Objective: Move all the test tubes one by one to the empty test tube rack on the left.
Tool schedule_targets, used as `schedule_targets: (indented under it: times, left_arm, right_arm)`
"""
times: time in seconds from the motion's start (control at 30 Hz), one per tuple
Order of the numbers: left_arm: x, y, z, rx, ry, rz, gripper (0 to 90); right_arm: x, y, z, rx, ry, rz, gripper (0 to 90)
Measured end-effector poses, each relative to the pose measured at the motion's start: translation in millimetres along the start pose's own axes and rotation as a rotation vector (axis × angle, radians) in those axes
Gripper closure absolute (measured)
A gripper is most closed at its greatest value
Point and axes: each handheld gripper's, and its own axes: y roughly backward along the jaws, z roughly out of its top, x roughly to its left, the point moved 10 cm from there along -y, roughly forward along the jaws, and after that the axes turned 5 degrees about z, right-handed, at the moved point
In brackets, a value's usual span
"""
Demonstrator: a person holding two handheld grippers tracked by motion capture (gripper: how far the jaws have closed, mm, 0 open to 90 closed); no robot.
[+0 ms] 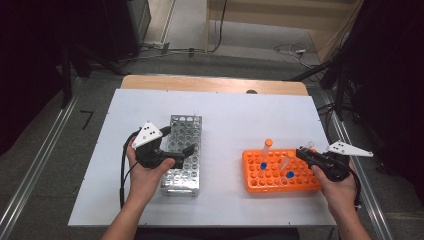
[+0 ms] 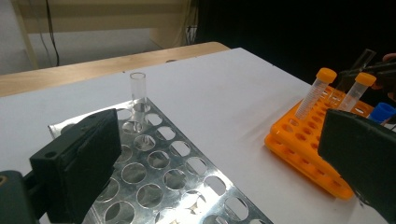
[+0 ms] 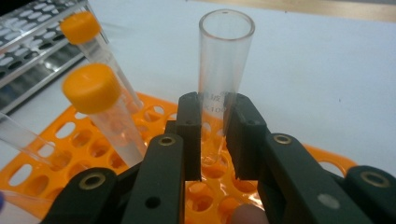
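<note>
Clear open-topped glass test tube (image 3: 224, 70) stands pinched between the jaws of the right gripper (image 3: 215, 140), which are closed narrow on its lower half just under the faint printed marking, with its foot at or just inside one of the holes of the orange plastic tube rack (image 3: 84, 140); whether it is seated I cannot tell. It looks light, stiff and smooth-walled, so it is likely to slip under a loose hold and crack under a hard one; a hold around the mid-body, square to the wall and away from the thin open lip, seems safest. Beside it in the orange rack lean two clear tubes with orange caps (image 3: 91, 88), and blue-capped tubes (image 1: 263, 165) sit lower in the same rack. Left of the orange rack, well apart from it on the white worktop (image 1: 225, 120), lies the perforated metal rack (image 1: 182, 150), with one more clear uncapped tube (image 2: 137, 93) upright at its far end. The left gripper (image 2: 219, 163) hovers over the near end of that metal rack, jaws spread wide and holding nothing. Behind the white sheet a wooden edge (image 1: 215, 82) of the worktop shows.
</note>
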Motion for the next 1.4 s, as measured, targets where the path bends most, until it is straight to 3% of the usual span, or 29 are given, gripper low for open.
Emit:
schedule_targets:
  times: [0.33, 0.67, 0.9, 1.4]
  left_arm:
    - [-7.1, 0.0, 2.5, -0.002, -0.009, -0.019, 0.0]
    - [-12.2, -1.1, 3.4, -0.004, -0.015, -0.026, 0.0]
    - [-19.3, -0.5, 6.4, -0.012, -0.025, -0.041, 0.0]
    - [-41.6, -2.5, 8.0, -0.016, -0.052, -0.105, 1.9]
  right_arm:
    - [9.5, 15.8, 22.5, -0.103, 0.011, -0.004, 74.2]
    - [23.3, 25.6, 44.7, -0.198, 0.039, 0.038, 74.2]
    - [47.8, 28.6, 57.0, -0.251, 0.067, 0.094, 74.2]
    - [115.8, 12.8, 54.6, -0.222, 0.16, 0.263, 74.1]
